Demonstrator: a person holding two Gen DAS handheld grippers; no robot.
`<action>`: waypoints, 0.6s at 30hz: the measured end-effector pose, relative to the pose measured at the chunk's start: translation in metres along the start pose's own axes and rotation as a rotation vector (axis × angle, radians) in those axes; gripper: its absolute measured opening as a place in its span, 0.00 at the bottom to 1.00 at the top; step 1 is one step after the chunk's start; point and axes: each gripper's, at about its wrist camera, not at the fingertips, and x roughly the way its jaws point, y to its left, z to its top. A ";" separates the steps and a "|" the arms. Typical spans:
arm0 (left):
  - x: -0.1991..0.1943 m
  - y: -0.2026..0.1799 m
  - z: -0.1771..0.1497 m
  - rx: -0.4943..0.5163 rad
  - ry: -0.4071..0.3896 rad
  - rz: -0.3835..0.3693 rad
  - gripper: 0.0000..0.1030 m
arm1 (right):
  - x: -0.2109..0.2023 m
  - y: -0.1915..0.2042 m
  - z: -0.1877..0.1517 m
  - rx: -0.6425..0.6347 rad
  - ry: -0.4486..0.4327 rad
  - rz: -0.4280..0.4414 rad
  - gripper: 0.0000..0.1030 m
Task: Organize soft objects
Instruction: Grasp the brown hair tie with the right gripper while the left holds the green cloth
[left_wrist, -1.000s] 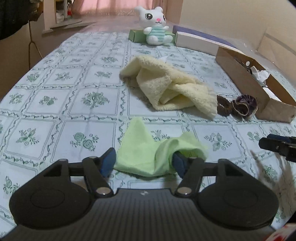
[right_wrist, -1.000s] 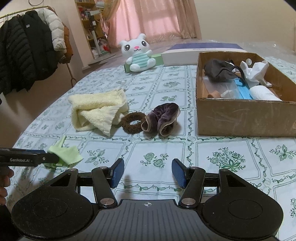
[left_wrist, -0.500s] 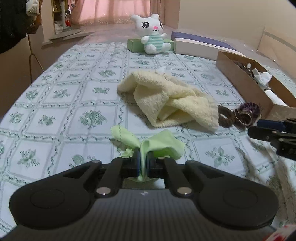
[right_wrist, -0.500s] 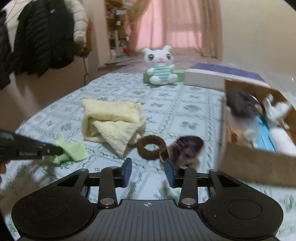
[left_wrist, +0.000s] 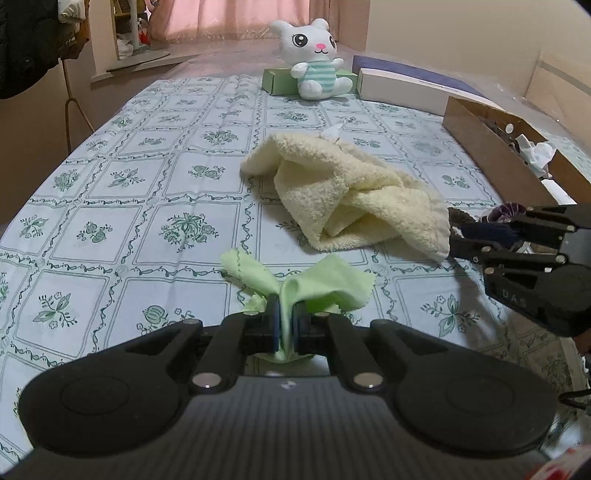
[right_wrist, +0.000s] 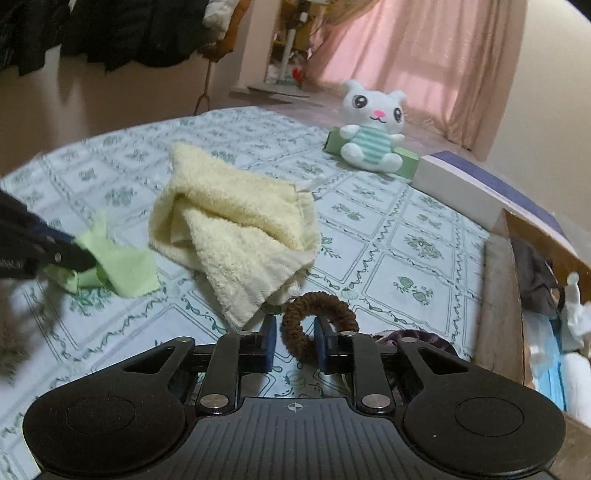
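My left gripper is shut on a bunched fold of the light green cloth, whose corners fan out on the tablecloth. Beyond it lies the crumpled yellow towel. In the right wrist view my right gripper has its jaws closing around the near left band of the brown scrunchie. One finger is inside the ring and a thin gap still shows at the left pad. The purple scrunchie lies just right of it, partly hidden. The left gripper with the green cloth shows at the left.
An open cardboard box holding soft items stands at the right. A white plush toy leans on a green box at the far end, beside a flat white box. Coats hang at the back left.
My left gripper closed on the green cloth and bunched it up. My right gripper rolled, moved left to the brown scrunchie, and its jaws narrowed around the band.
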 end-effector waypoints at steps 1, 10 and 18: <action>0.000 0.000 0.000 0.001 0.001 0.001 0.06 | 0.002 0.001 0.000 -0.014 0.003 -0.002 0.08; -0.010 -0.004 -0.006 -0.011 0.022 -0.029 0.06 | -0.017 0.010 -0.009 0.002 0.010 0.104 0.06; -0.033 -0.013 -0.020 -0.019 0.041 -0.079 0.07 | -0.059 0.017 -0.023 0.213 0.067 0.223 0.06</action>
